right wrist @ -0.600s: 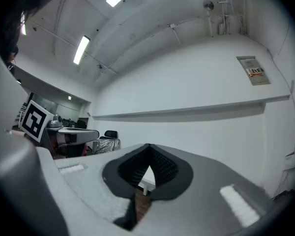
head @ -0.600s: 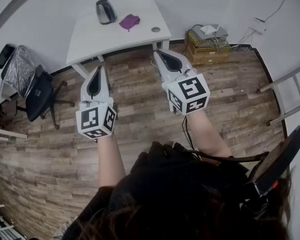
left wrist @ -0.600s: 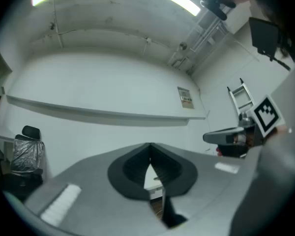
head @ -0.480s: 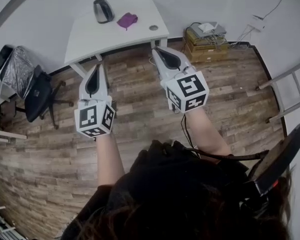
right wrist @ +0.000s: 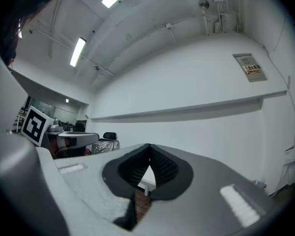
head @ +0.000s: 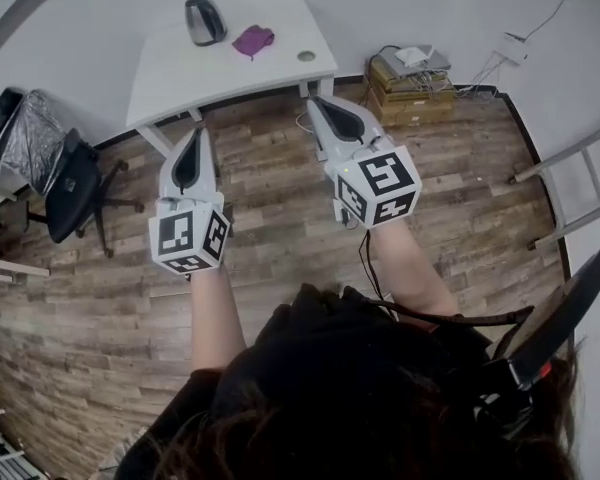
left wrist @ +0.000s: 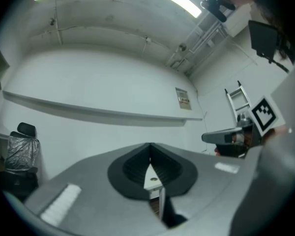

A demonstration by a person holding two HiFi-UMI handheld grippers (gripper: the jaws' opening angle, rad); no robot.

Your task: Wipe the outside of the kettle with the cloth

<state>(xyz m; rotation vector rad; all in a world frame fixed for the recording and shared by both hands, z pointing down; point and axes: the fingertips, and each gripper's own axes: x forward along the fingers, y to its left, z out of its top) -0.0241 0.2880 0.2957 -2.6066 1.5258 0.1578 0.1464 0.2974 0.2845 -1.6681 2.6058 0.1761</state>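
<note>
Both jaws are fully closed with nothing in them. The left gripper (head: 193, 136) and the right gripper (head: 318, 106) hang over the wooden floor (head: 280, 208), pointing roughly level towards the white tabletop (head: 180, 73), and each gripper view shows its dark pads pressed together on air.

The kettle (head: 205, 19) stands upright near the far side of the tabletop, well away from me. The purple cloth (head: 253, 40) lies just beside it on the right, apart from it as far as I can tell.

I judge the kettle to be stiff, with a smooth metal shell that the pads would probably slip on. I would steady it by its dark handle or the rim of the base, not by the round body. Its weight depends on whether there is water inside, and from here I cannot see that or whether the lid is shut.

The cloth looks light, limp and bunched, so pinching a raised fold should pick it up, though it will droop and drag.

Beyond the tabletop's right end, a cardboard box (head: 412, 93) sits on the floor against the wall with grey items piled on top. Its contents are too small to make out.
</note>
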